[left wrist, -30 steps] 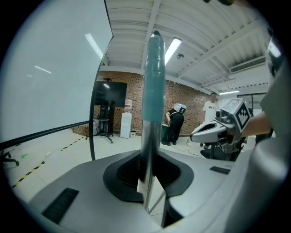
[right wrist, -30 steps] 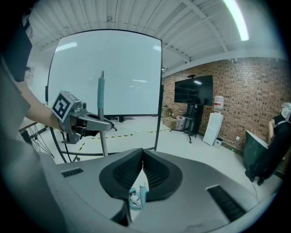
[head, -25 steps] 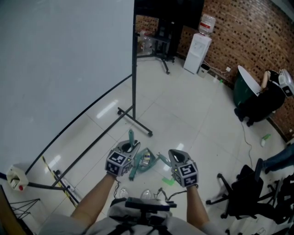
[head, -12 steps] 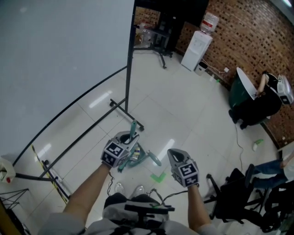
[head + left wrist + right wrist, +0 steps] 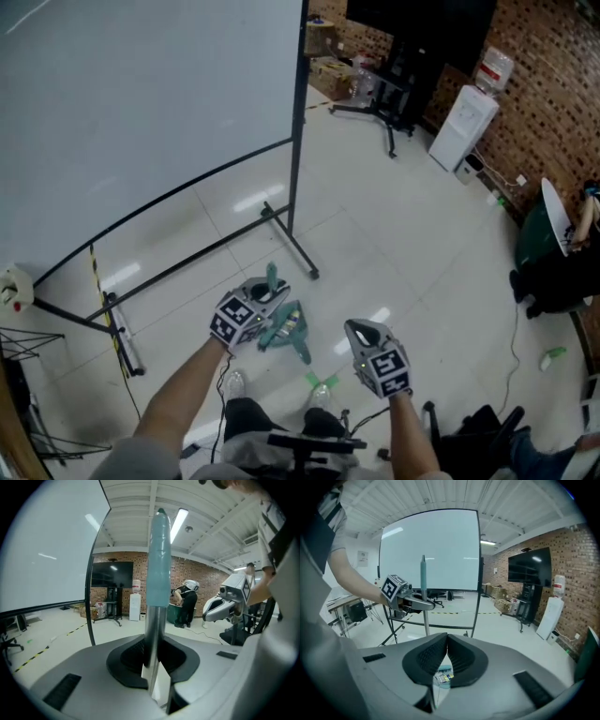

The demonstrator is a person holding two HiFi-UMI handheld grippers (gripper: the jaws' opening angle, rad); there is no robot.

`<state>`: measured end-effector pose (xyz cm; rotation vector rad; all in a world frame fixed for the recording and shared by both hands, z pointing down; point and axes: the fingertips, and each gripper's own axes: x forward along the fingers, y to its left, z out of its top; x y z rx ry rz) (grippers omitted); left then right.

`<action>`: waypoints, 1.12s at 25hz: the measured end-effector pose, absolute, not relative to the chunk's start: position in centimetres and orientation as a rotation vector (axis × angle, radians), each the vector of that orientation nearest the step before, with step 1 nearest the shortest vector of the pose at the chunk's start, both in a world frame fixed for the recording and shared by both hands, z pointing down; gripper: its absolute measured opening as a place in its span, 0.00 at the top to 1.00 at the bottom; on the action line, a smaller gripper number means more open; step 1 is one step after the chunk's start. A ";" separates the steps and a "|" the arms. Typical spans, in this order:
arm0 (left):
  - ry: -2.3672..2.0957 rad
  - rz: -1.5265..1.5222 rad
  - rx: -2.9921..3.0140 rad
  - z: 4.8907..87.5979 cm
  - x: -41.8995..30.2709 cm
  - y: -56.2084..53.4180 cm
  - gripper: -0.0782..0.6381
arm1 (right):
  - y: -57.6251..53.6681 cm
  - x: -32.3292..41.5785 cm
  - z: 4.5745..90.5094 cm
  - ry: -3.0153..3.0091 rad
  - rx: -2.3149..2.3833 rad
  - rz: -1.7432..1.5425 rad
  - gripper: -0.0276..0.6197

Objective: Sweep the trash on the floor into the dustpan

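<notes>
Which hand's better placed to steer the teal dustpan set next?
Left: the left tool grips the teal-capped metal pole beside the teal plastic dustpan set. The right tool is shut and empty.

Counted on site: two grippers, the left gripper [image 5: 269, 292] and the right gripper [image 5: 356, 330]; one teal-gripped pole [image 5: 158, 564]; one green dustpan [image 5: 281, 330]; one printed wrapper [image 5: 443, 677]; one whiteboard [image 5: 141, 112] on its stand; one water dispenser [image 5: 464, 117]; one black screen [image 5: 422, 23]; one green tape mark [image 5: 322, 382]; two shoes [image 5: 234, 382].
</notes>
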<state>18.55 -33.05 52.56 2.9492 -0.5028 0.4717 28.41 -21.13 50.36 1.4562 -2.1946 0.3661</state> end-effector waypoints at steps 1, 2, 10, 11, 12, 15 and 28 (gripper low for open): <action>-0.546 0.481 2.940 52.7 18.5 -33.4 0.82 | -21.6 28.5 50.3 -2.227 1.418 0.358 0.95; -0.582 0.477 2.934 52.7 18.6 -33.7 0.82 | -22.0 28.5 50.4 -2.252 1.385 0.355 0.95; -0.645 0.415 2.872 53.6 20.1 -32.6 0.82 | -22.6 28.4 52.4 -2.354 1.288 0.427 0.95; -0.659 0.401 2.861 53.7 20.2 -32.7 0.82 | -22.8 28.4 53.1 -2.357 1.253 0.415 0.95; -0.674 0.385 2.850 53.6 20.5 -32.6 0.82 | -22.8 28.5 54.1 -2.362 1.197 0.408 0.95; -0.691 0.354 2.823 53.5 21.1 -31.6 0.82 | -21.8 27.6 57.7 -2.395 0.954 0.416 0.95; -0.735 0.357 2.819 54.7 21.3 -29.7 0.82 | -22.9 21.2 70.8 -2.425 0.172 0.373 0.52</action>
